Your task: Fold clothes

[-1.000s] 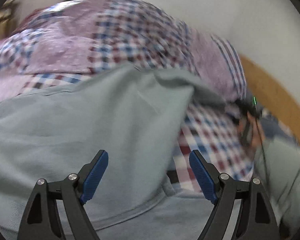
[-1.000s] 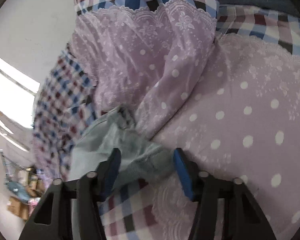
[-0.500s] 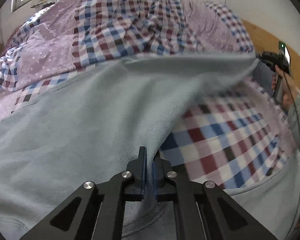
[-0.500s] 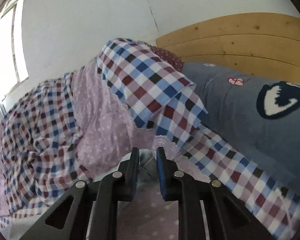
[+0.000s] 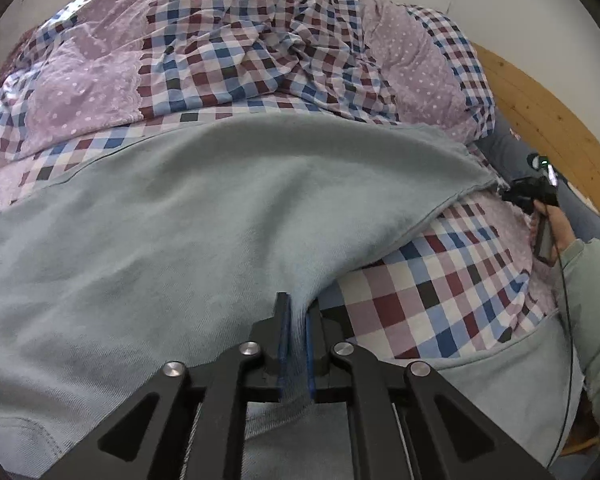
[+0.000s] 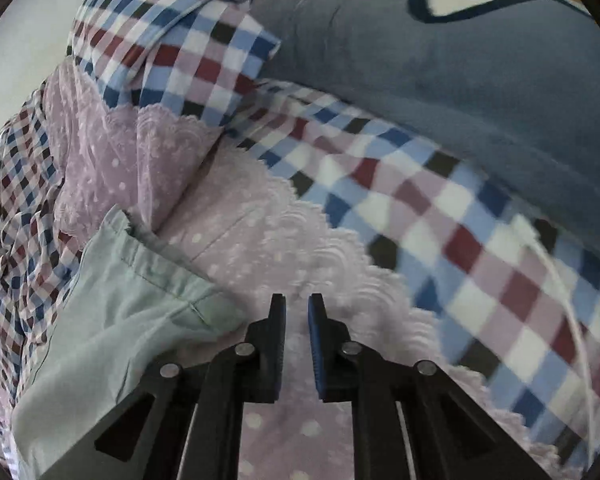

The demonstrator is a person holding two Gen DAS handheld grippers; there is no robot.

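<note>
One garment, pale grey-green, lies spread on the bed over a checked quilt. In the left wrist view its long axis runs across the picture, from the lower left up to a far corner at the right, where the edge draws to a point.

The left tongs are closed on a pinch of the garment's near edge; cloth shows bunched between the blue pads, and the fabric pulls in taut lines toward that grip. To the right of the grip the garment's edge is lifted off the quilt, and checked squares show beneath it.

The right tongs stand nearly shut, with a narrow gap between the pads. Nothing shows in that gap in the right wrist view; lilac dotted cloth lies behind it. The garment's hemmed corner lies just to the left of these tongs, apart from the pads, on the lilac panel. In the left wrist view the right tongs appear small at the far corner of the garment, just beside its tip; whether they touch it I cannot tell there.

One grey-blue pillow lies beyond the quilt on the right, and a wooden headboard stands behind it. A folded checked piece rests beside the pillow.
</note>
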